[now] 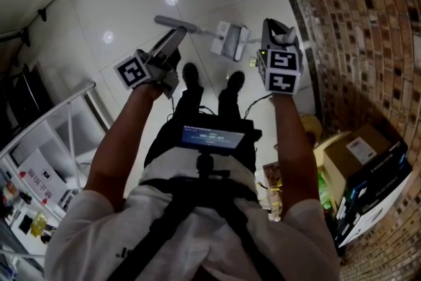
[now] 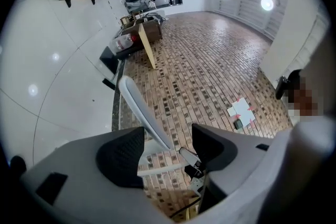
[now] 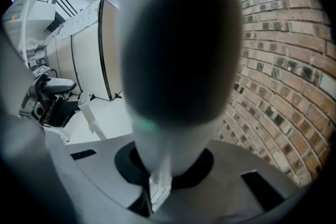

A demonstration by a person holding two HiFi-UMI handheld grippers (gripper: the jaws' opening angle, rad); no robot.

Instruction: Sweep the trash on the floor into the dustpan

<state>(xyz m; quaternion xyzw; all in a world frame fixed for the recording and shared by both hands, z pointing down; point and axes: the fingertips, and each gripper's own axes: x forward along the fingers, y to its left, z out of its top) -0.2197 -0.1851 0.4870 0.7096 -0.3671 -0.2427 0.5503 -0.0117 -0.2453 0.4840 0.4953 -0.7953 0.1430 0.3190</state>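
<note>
In the head view my left gripper point(image 1: 172, 43) reaches over a long grey handle point(image 1: 176, 24). A thin pole joins that handle to a white sweeping tool point(image 1: 230, 41) standing on the floor by the brick wall. The left gripper view shows the grey handle point(image 2: 144, 113) slanting between the jaws of my left gripper point(image 2: 167, 152), which stand wide apart. My right gripper point(image 1: 277, 28) is shut on a white handle point(image 3: 176, 128) with a dark end, which fills its own view, blurred. A small yellowish scrap point(image 1: 253, 62) lies on the floor under it.
The brick wall point(image 1: 355, 23) runs along the right, with a taped white paper point(image 2: 241, 110) on it. Cardboard boxes point(image 1: 358, 148) and a dark box point(image 1: 378, 197) stand at its foot. White shelving point(image 1: 59, 135) is at the left. The person's shoes point(image 1: 191, 76) are just behind the tool.
</note>
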